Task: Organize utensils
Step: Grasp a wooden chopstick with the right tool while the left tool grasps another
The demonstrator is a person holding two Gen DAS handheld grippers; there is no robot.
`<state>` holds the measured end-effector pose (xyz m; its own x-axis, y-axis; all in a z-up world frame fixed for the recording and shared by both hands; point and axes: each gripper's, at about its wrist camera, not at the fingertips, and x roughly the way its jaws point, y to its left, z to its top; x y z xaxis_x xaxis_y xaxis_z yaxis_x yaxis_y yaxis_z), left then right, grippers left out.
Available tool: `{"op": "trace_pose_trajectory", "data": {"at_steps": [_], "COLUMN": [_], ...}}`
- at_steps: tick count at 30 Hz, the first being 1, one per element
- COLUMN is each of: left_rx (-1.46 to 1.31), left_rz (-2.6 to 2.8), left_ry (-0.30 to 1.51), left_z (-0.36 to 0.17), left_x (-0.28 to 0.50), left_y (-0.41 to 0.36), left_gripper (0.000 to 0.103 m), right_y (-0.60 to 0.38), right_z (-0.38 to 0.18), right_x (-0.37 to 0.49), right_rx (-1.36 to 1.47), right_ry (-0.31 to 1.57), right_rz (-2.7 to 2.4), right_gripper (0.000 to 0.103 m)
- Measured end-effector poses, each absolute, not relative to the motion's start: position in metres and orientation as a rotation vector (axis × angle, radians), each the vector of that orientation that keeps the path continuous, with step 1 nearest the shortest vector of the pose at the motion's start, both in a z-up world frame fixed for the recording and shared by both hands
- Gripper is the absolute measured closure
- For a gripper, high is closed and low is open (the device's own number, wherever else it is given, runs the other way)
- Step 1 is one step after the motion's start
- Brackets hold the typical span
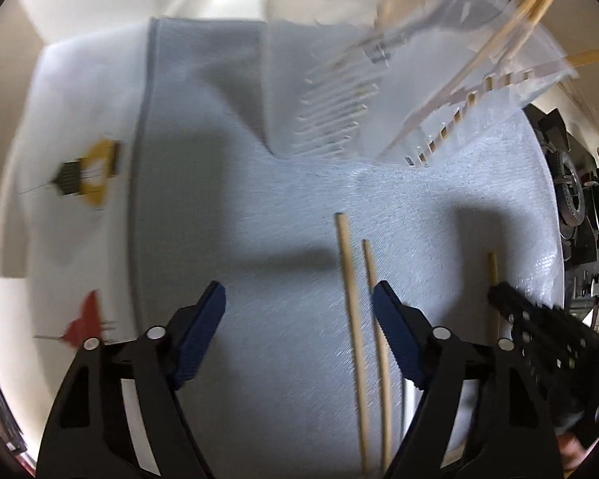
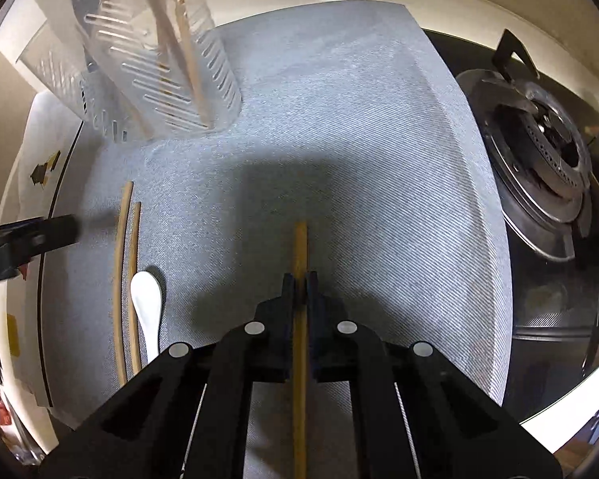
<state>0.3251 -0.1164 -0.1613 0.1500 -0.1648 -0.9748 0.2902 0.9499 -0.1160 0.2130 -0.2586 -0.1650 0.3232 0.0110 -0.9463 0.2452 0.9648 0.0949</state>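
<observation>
Grey cloth (image 1: 259,219) covers the worktop in the left wrist view, its left edge running beside a white strip with small yellow and red marks. At the cloth's far right corner stands a clear slotted holder (image 1: 439,80), blurred, with wooden sticks rising from it. The left gripper (image 1: 299,311) hangs over the cloth with its blue-padded jaws apart and only bare cloth between them. Two chopsticks (image 1: 353,319) lie side by side just by its right finger; the nearer one passes behind that finger. Further right, the right gripper (image 1: 499,297) comes in black and ribbed, with a chopstick (image 1: 492,267) poking out past its tip. A stove burner (image 1: 571,195) sits past the cloth's right edge.

From the right wrist, the same cloth (image 2: 359,139) spreads ahead, the holder (image 2: 159,68) at its far left corner. The right gripper (image 2: 300,279) is clenched on the chopstick (image 2: 300,247), which runs straight between its pads over the cloth's middle. Near the left edge lie the chopsticks (image 2: 125,271), with a white spoon (image 2: 147,299) just beside them. The left gripper's (image 2: 66,227) finger reaches in there, blurred. The burner (image 2: 539,151) lies right of the cloth.
</observation>
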Motion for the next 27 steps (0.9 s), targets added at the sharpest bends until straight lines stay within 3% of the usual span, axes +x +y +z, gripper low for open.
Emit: {"op": "trace_pose_trajectory", "data": {"at_steps": [3, 17, 19, 20, 27], "left_rx": [0.095, 0.234, 0.242, 0.25, 0.133], "left_rz": [-0.328, -0.293, -0.295, -0.307, -0.384], "left_ry": [1.437, 1.428, 1.411, 1.399, 1.411], "left_z": [-0.178, -0.193, -0.191, -0.19, -0.176], "left_x": [0.334, 0.341, 0.343, 0.346, 0.349], "left_y": [-0.123, -0.147, -0.15, -0.154, -0.133], "left_gripper": [0.045, 0.046, 0.063, 0.091, 0.096], "right_y": [-0.261, -0.26, -0.257, -0.256, -0.251], "right_z": [-0.165, -0.166, -0.167, -0.168, -0.159], "right_x": [0.211, 0.212, 0.213, 0.214, 0.217], "right_rx": [0.24, 0.233, 0.225, 0.221, 0.236], "right_ry": [1.235, 1.246, 1.247, 1.247, 1.232], "right_rz": [-0.153, -0.148, -0.148, -0.147, -0.123], "right_gripper": [0.097, 0.096, 0.096, 0.096, 0.096]}}
